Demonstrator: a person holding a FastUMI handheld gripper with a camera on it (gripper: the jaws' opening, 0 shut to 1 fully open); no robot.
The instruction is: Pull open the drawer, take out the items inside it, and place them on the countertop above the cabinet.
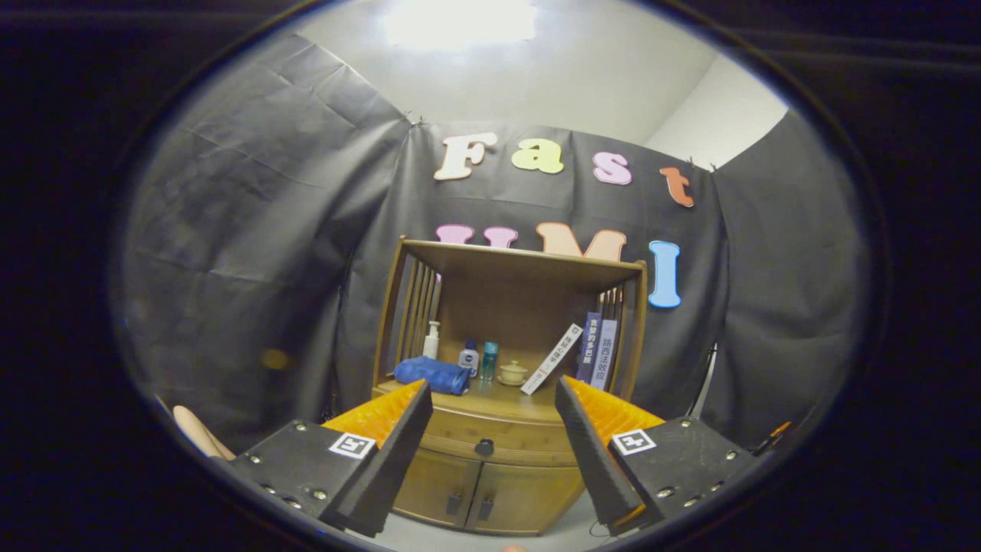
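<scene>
facing a wooden cabinet (498, 460) at lower centre of the frame: tool (494, 452) fingers spread apart, holding nothing. drawer (498, 441) closed, dark knob (484, 447) between the fingers. desk (506, 399) above it carries a blue cloth (431, 375), bottles (469, 358), a small teapot (512, 373) and leaning books (590, 349).

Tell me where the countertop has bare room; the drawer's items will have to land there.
Free: the front strip of the countertop, between the blue towel and the leaning book. Crowded: the back, with bottles and a small lidded pot, and the right side, with upright books. The hand-held gripper is open before the shut drawer.
</scene>
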